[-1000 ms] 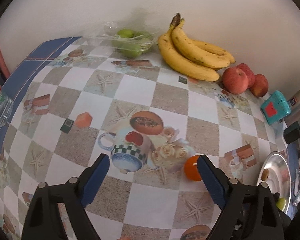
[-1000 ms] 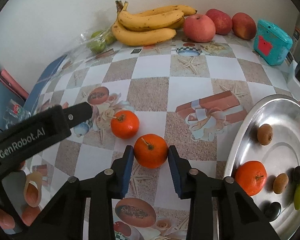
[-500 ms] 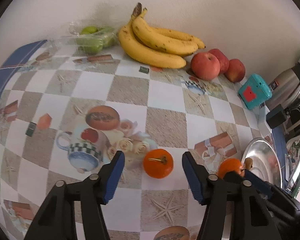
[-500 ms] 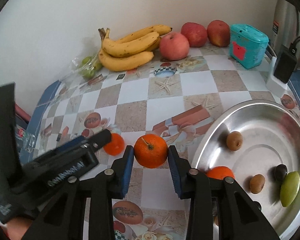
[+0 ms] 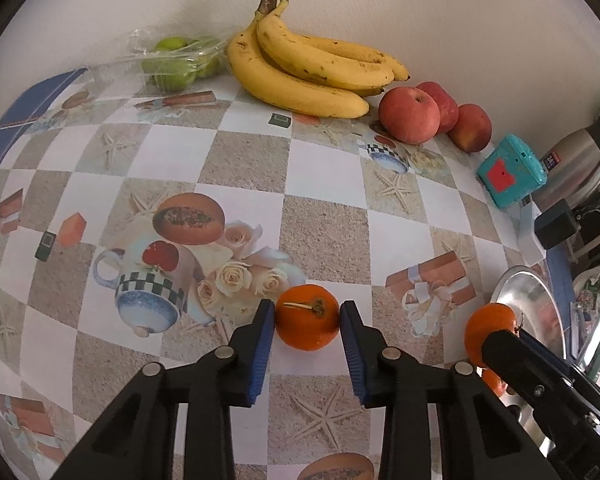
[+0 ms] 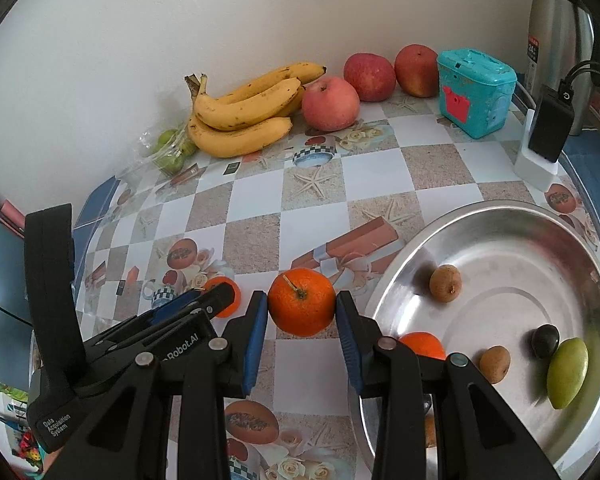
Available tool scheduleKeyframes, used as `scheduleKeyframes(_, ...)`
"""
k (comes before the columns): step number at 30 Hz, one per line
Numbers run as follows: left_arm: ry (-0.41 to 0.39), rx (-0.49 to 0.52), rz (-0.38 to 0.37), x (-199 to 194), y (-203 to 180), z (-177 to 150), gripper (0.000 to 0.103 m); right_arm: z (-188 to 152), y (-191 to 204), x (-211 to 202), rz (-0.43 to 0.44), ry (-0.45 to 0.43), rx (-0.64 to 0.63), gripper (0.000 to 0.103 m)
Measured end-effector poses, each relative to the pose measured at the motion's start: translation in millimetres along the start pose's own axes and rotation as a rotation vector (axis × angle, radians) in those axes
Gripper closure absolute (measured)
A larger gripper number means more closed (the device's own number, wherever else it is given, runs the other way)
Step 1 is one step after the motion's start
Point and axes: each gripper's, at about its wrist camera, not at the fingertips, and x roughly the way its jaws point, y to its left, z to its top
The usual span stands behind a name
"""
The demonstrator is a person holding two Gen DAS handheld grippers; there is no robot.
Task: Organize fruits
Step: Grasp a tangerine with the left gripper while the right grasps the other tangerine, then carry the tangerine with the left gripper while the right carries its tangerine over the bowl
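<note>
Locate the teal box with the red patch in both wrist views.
Left wrist: teal box at the right edge, just right of the red apples, by the wall.
Right wrist: teal box upper right, right of the same apples.
Shared landmark: the banana bunch.

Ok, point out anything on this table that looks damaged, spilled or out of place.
Nothing is spilled or broken. The bananas carry small dark freckles, ordinary ripening. The clear bag of green fruit lies crumpled against the wall. One mild oddity: a teal box sits among the fruit beside the apples.
</note>
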Motion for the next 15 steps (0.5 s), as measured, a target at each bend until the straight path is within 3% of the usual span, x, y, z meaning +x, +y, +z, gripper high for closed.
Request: scheduleKeyframes(15,-0.067,0.029,-0.012,-35.3,-15.7,7.3,0.068,2.3,-25.2,-14.8,-0.015,-0.015,0.078,0.067)
